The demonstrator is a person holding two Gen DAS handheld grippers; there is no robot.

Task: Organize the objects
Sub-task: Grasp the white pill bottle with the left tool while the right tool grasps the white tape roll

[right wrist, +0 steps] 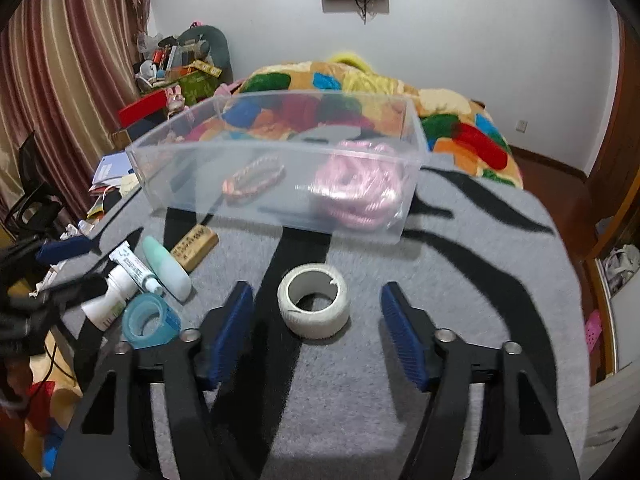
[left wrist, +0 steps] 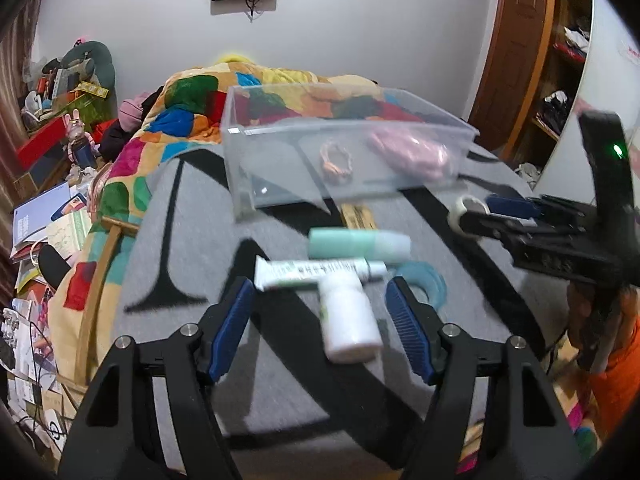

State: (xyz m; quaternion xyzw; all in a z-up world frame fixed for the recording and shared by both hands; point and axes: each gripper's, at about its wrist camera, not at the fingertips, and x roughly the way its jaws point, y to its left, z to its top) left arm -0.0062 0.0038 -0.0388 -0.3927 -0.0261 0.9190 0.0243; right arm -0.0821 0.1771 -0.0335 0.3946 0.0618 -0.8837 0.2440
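A clear plastic bin (left wrist: 280, 168) (right wrist: 200, 184) stands on the grey and black mat and holds a pink bundle (left wrist: 408, 152) (right wrist: 360, 188) and a beaded bracelet (left wrist: 336, 162) (right wrist: 254, 180). My left gripper (left wrist: 320, 300) is open around a white bottle (left wrist: 348, 324) (right wrist: 108, 300) lying under a white tube (left wrist: 316, 272) (right wrist: 134, 266). A mint-green bottle (left wrist: 360, 244) (right wrist: 166, 266) lies just beyond. My right gripper (right wrist: 316, 304) is open around a white tape roll (right wrist: 314, 306) (left wrist: 466, 210). A teal tape roll (right wrist: 150, 320) (left wrist: 424, 284) lies beside the white bottle.
A small wooden block (right wrist: 196, 248) (left wrist: 358, 216) lies in front of the bin. A colourful patchwork blanket (right wrist: 460, 120) covers the bed behind. Clutter of books and boxes (left wrist: 52, 216) lies on the floor to the left. A wooden wardrobe (left wrist: 520, 60) stands at the right.
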